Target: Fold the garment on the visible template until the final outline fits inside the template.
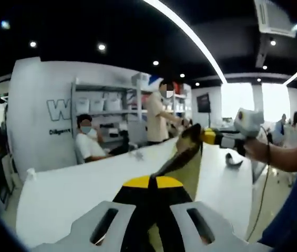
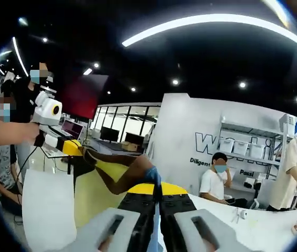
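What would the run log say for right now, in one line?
phase: garment lifted | left tool: shut on yellow-and-dark cloth garment | right tool: shut on garment | garment: stretched between tools above white table

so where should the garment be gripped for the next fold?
Probably at its edges, as now: the garment hangs stretched between the left gripper and the right gripper, both pinching cloth above the table. Any regrip likely works best from the side, along a taut hem rather than the sagging middle.
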{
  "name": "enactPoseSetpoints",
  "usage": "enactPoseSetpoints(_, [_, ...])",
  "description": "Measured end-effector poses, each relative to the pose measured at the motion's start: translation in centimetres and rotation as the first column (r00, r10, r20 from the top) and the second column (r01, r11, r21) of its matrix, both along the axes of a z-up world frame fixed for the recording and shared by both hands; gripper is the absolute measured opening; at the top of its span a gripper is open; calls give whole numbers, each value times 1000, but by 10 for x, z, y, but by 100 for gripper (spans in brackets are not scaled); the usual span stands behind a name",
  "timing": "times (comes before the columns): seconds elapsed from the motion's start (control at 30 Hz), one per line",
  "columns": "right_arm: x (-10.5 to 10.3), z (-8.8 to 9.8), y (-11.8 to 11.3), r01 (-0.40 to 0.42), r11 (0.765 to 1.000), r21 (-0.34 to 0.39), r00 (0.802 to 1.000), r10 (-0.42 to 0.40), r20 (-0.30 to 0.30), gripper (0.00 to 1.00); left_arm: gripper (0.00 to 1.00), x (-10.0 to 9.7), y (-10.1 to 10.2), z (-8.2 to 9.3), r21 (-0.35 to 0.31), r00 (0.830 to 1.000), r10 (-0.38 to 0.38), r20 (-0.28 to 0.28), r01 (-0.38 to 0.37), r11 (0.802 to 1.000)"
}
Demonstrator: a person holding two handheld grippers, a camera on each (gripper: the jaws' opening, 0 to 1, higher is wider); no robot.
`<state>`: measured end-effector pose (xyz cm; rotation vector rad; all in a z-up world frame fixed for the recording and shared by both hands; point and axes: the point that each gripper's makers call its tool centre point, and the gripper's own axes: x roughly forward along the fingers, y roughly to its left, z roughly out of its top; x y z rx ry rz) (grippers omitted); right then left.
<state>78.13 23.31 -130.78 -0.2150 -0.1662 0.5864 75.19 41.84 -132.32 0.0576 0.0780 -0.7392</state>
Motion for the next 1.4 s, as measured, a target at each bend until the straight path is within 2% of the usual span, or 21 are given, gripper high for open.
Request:
enactPoseSetpoints(0.1, [0, 9, 3, -6, 1000, 4, 1000, 6, 16, 0, 0, -1, -1, 5, 1, 1000, -4, 8, 4, 1000])
enactPoseSetpoints(0.43, [-7, 36, 32, -64, 998, 16, 996, 63, 62, 0, 0, -1, -28, 36, 0, 997, -57, 61, 57, 998])
enactPoseSetpoints(0.5, [-9, 43, 34, -68, 997, 21, 995, 67, 72, 0, 0, -2, -35, 42, -1, 995, -66, 73, 67, 998])
enactPoseSetpoints(0.53, [-10, 45, 34, -69, 997, 22, 995, 67, 75, 0, 0, -3, -39, 50, 1, 993, -79, 90, 80, 997])
enactPoseSetpoints(0.6, [-14, 53, 35, -74, 997, 21, 994, 71, 87, 0, 0, -4, -40, 54, 0, 992, -85, 98, 85, 996])
enactPoseSetpoints(0.77, [-30, 78, 31, -83, 996, 16, 989, 80, 125, 0, 0, -18, -45, 73, 4, 985, -104, 136, 104, 995])
enactPoseSetpoints(0.93, [-47, 88, 25, -89, 996, 18, 989, 87, 117, 0, 0, -34, -46, 83, 16, 980, -123, 159, 122, 992])
enactPoseSetpoints(1.03, [-67, 90, 21, -99, 995, 4, 991, 98, 92, 0, 0, -59, -44, 87, 52, 974, -156, 166, 150, 987])
enactPoseSetpoints(1.1, [-79, 94, 18, -115, 993, 33, 991, 112, 68, 0, 0, -69, -42, 89, 68, 969, -161, 186, 151, 986])
enactPoseSetpoints(1.17, [-91, 95, 17, -113, 994, -2, 991, 113, 74, 0, 0, -81, -42, 91, 71, 966, -173, 193, 162, 984])
enactPoseSetpoints(1.2, [-93, 95, 16, -109, 994, -16, 991, 109, 72, 0, 0, -83, -41, 91, 73, 965, -174, 193, 163, 984])
enactPoseSetpoints(1.23, [-97, 92, 12, -90, 994, -61, 994, 94, 63, 0, 0, -89, -41, 90, 84, 964, -178, 197, 165, 983])
enactPoseSetpoints(1.4, [-117, 91, 9, -104, 992, -75, 994, 106, 25, 0, 0, -101, -38, 86, 91, 965, -185, 188, 170, 981])
